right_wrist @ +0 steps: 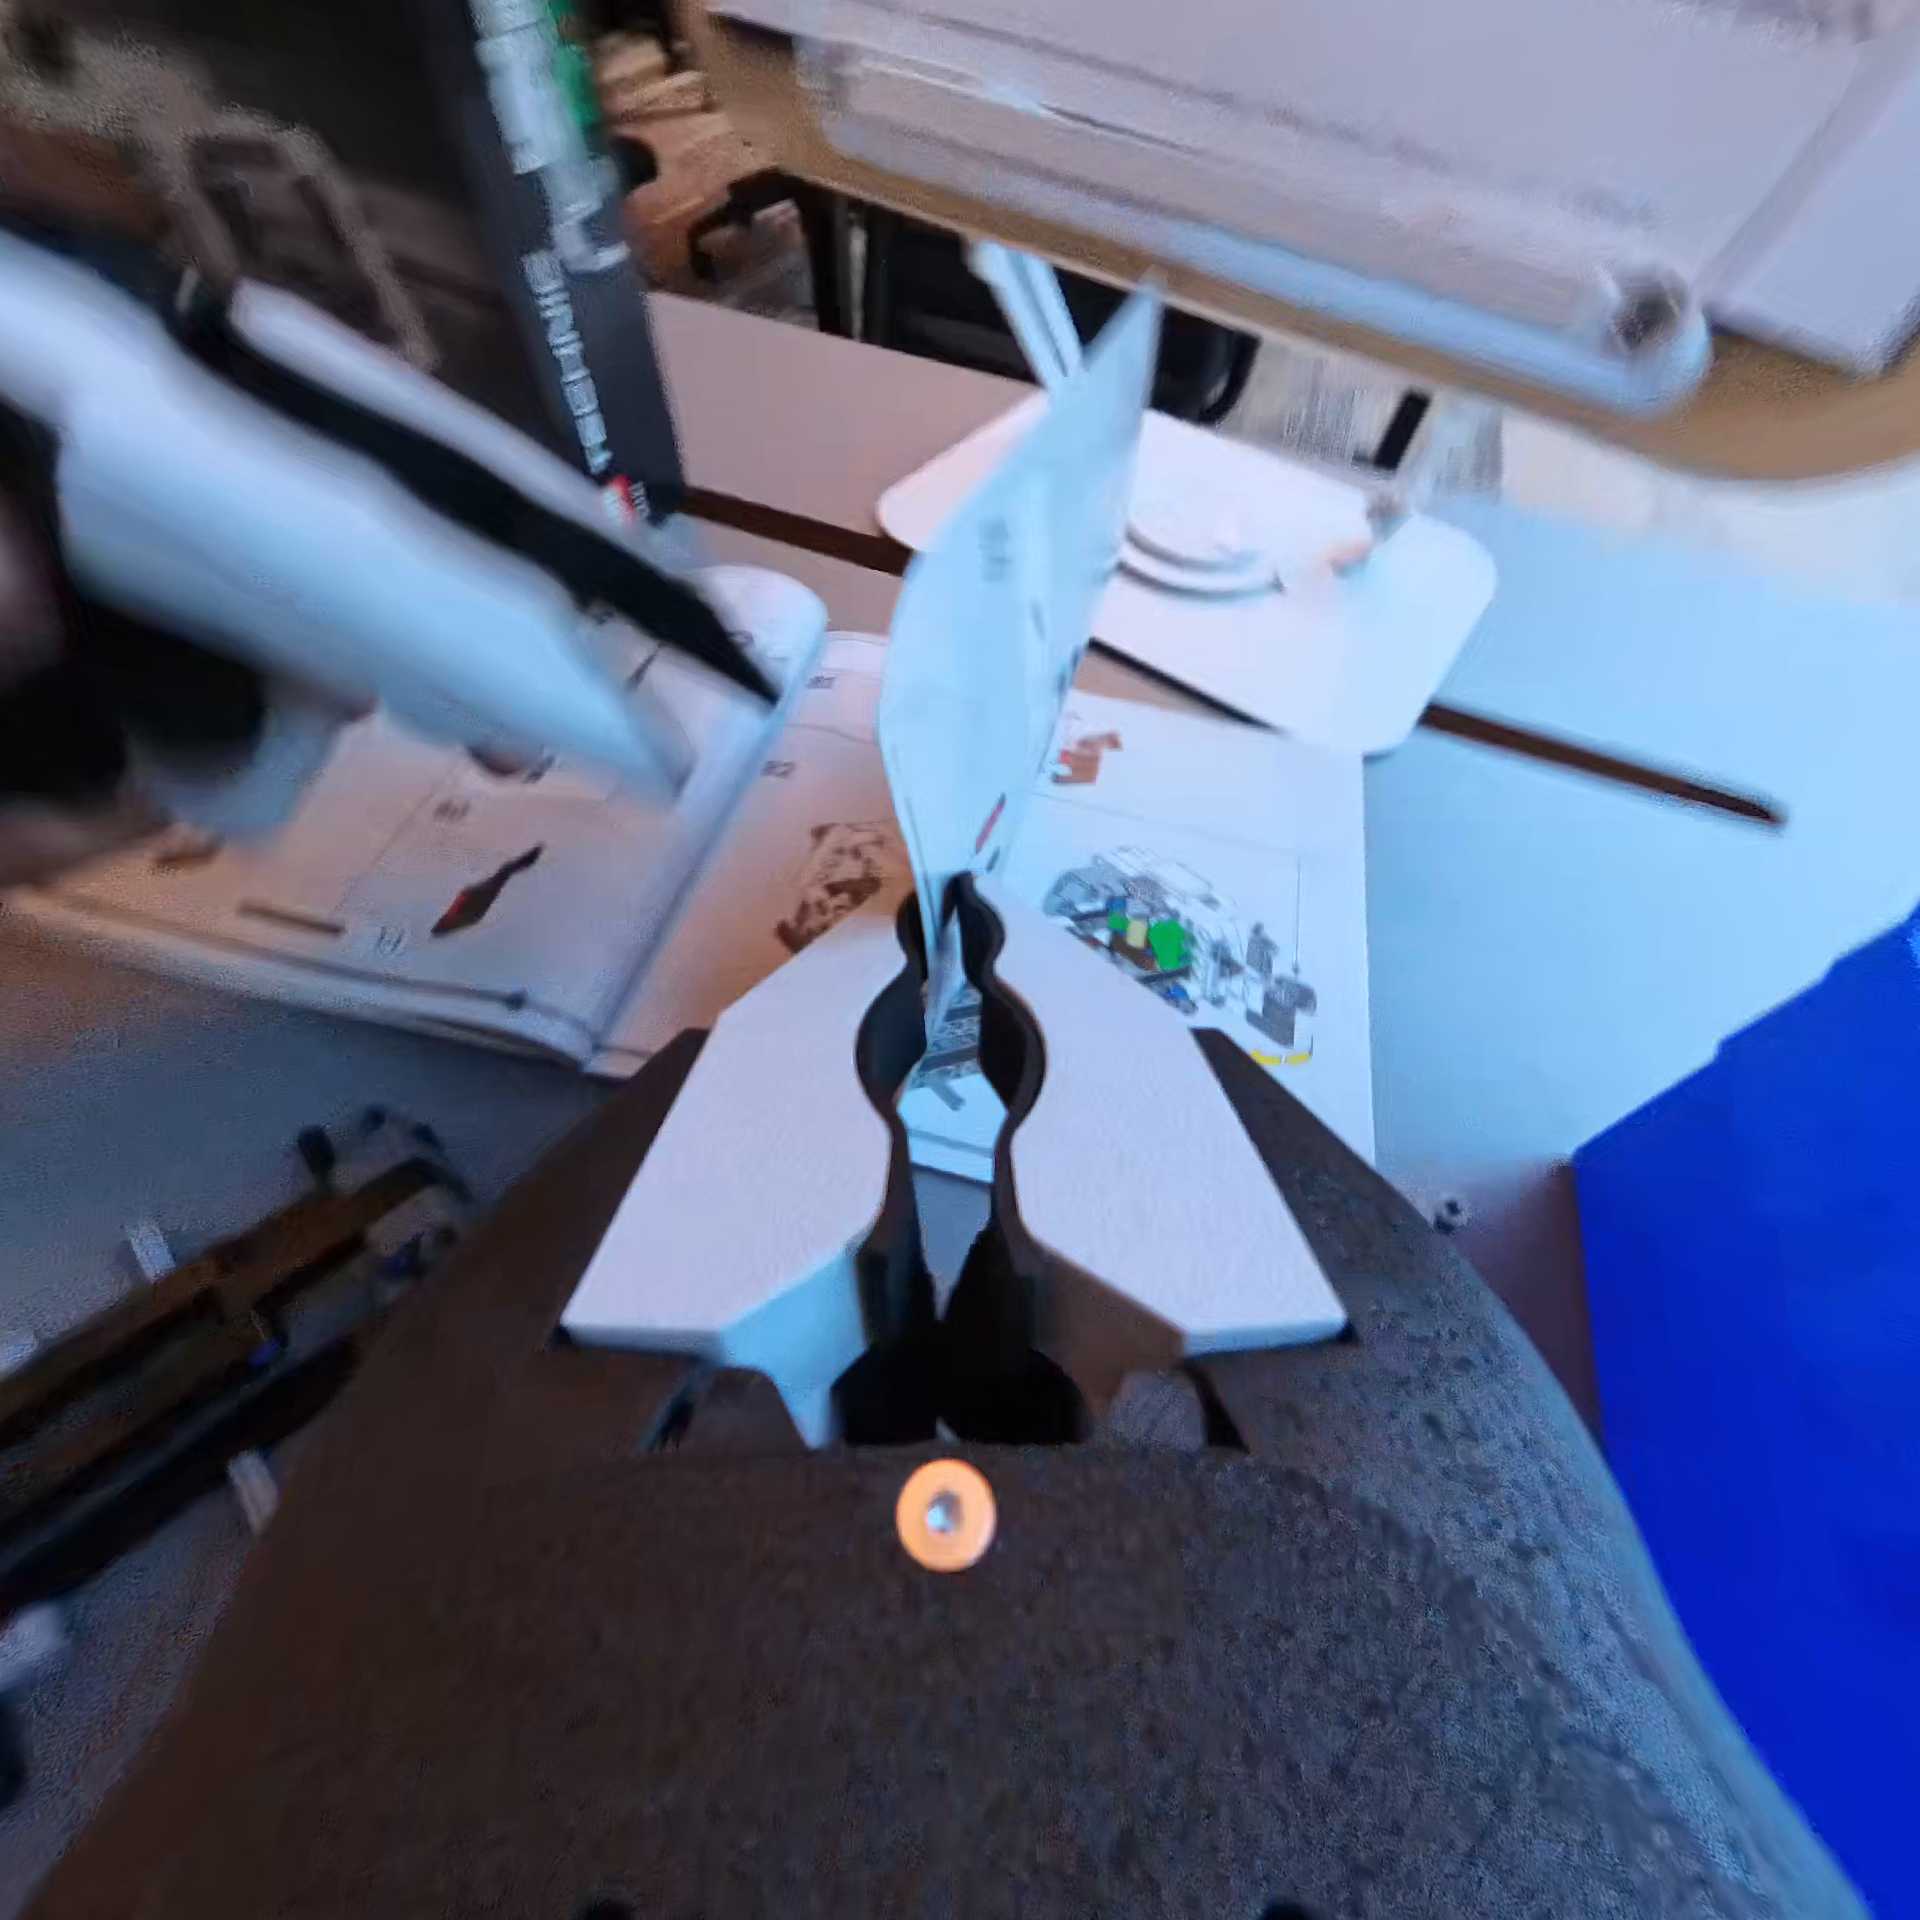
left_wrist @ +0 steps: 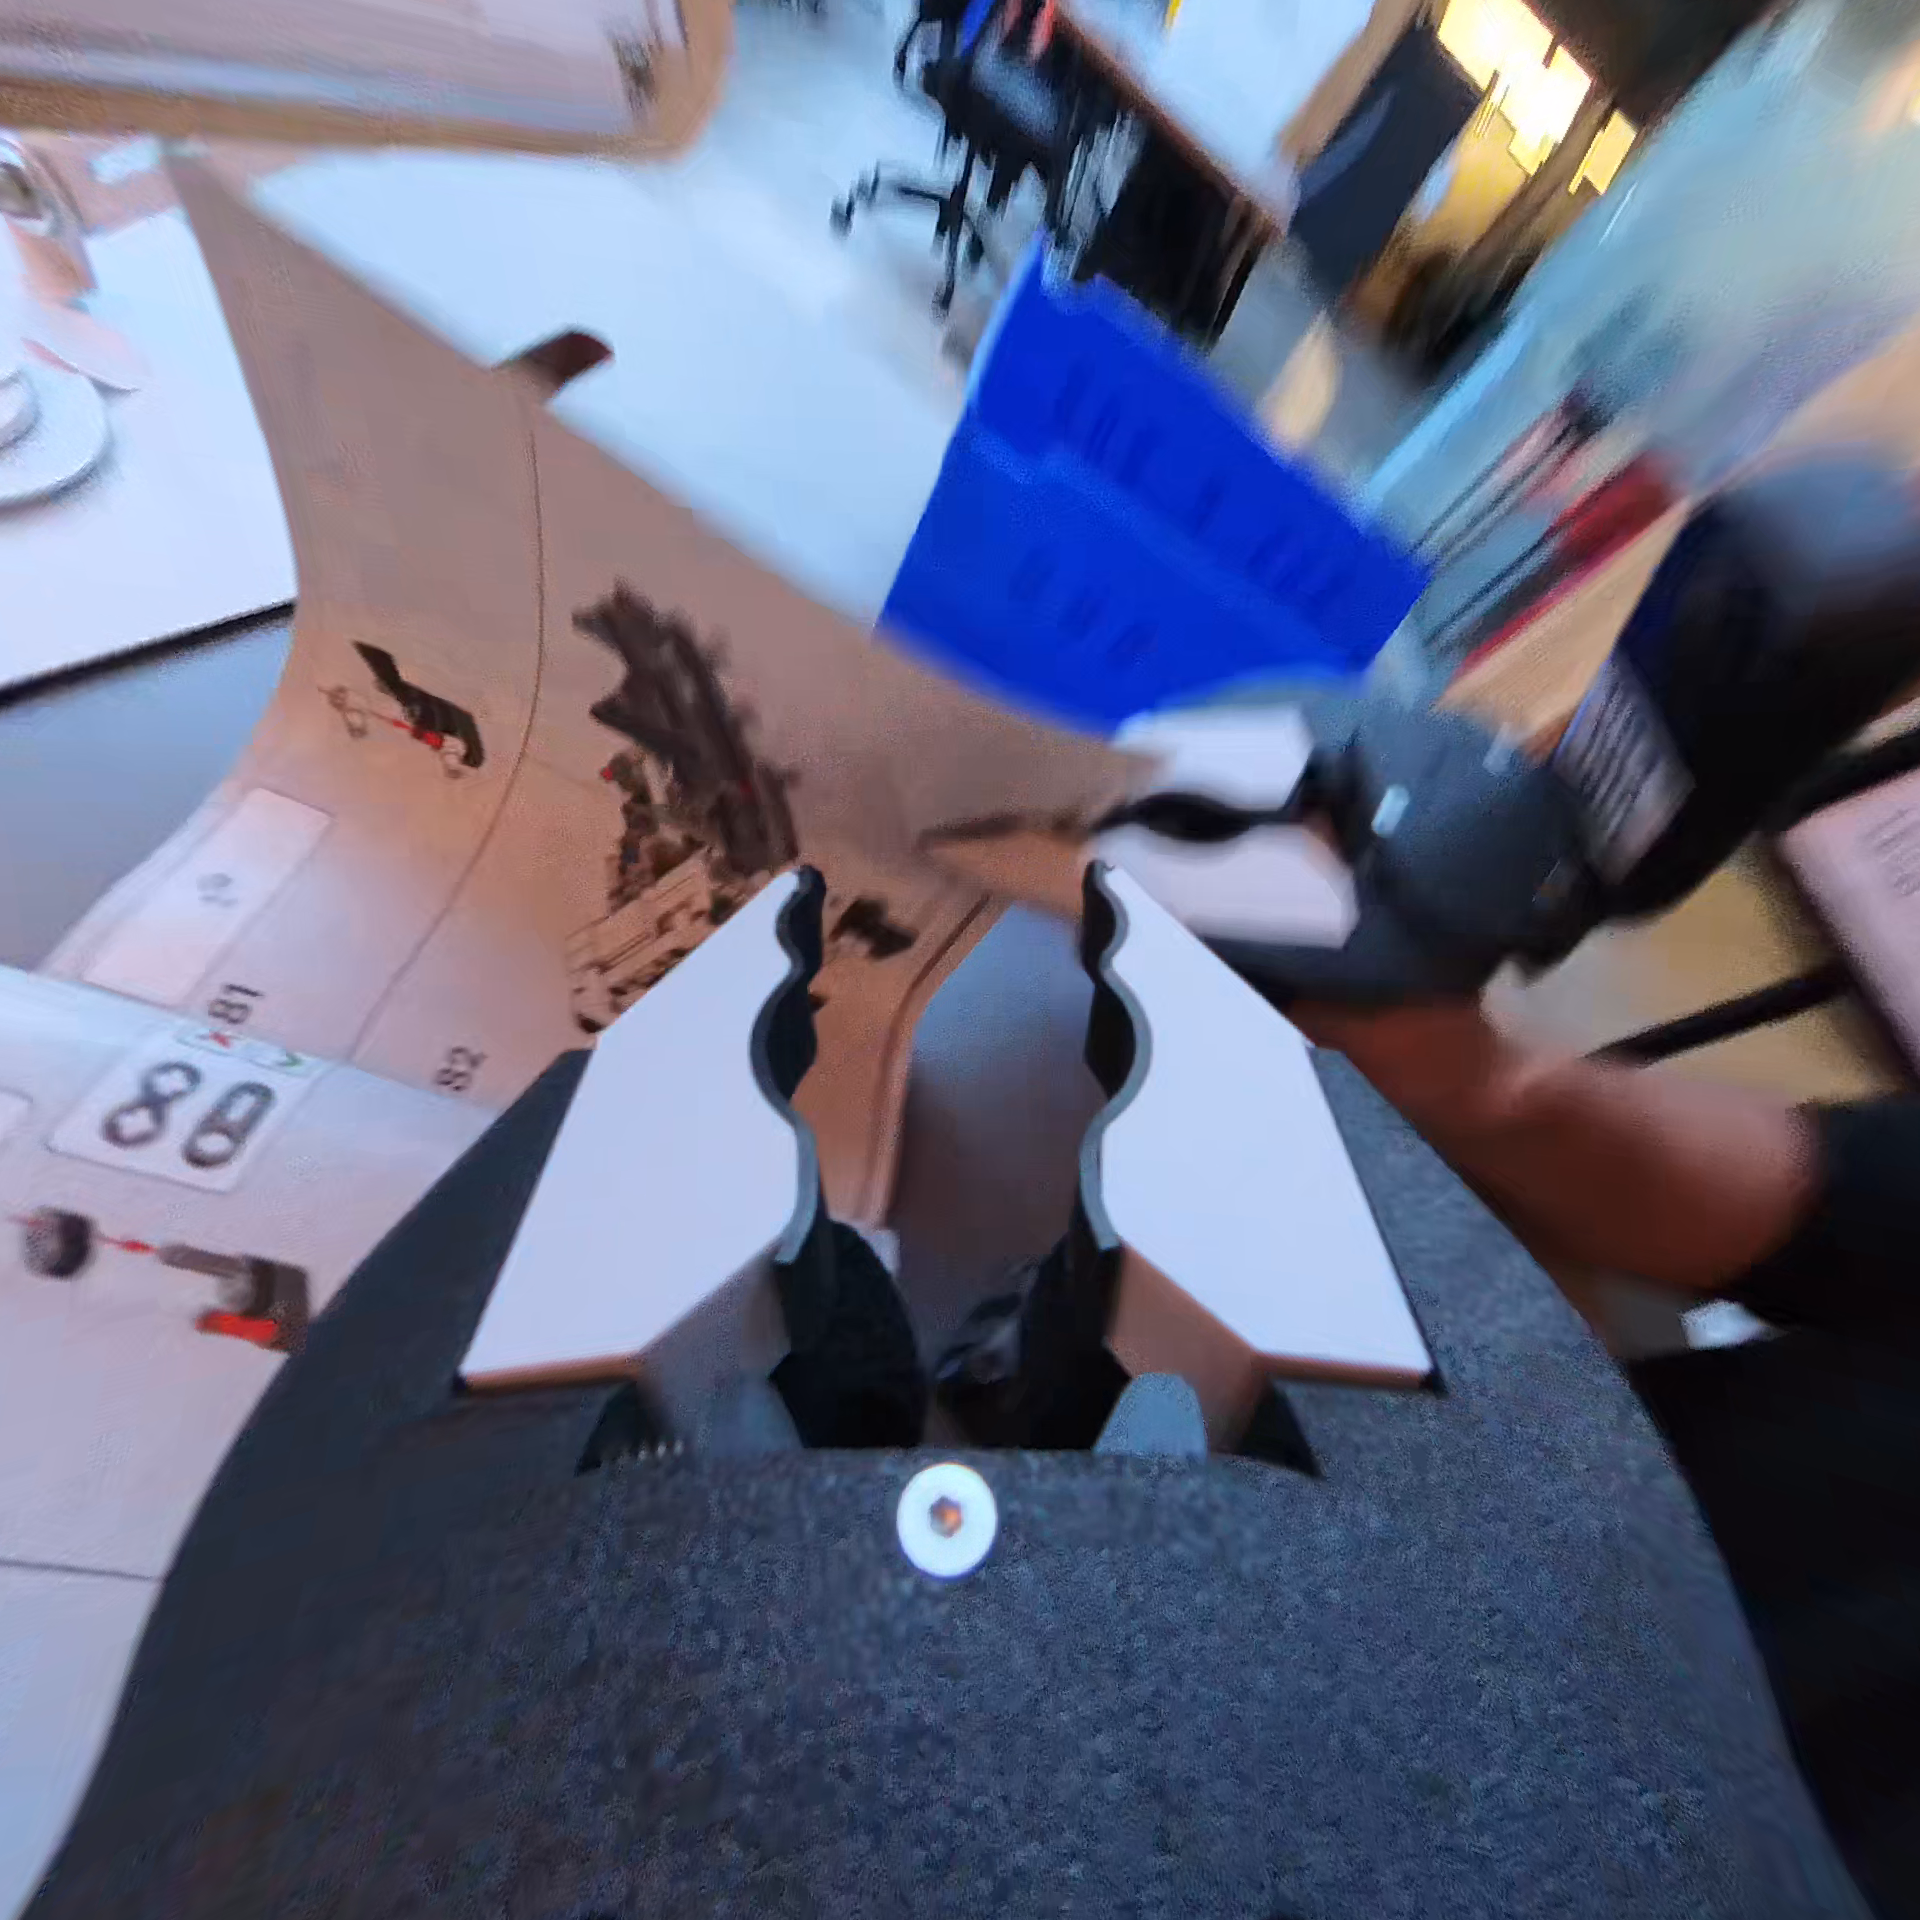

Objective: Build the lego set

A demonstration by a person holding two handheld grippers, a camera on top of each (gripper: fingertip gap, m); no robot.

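Note:
An open instruction booklet lies on the table; its pages with printed build pictures also fill the left wrist view. My right gripper is shut on a single page and holds it lifted upright above the booklet. My left gripper is open and empty, hovering over the booklet's curved page. The right gripper shows blurred at the right of the left wrist view, held by a hand. The left gripper shows blurred at the left of the right wrist view. A partly built dark lego assembly lies at the lower left.
A blue bin stands beyond the booklet, and also at the right edge of the right wrist view. A white tray with a plate sits behind the booklet. A dark box stands upright at the back. Office chairs stand far off. Spacing between my two grippers at the tips: around 5 centimetres.

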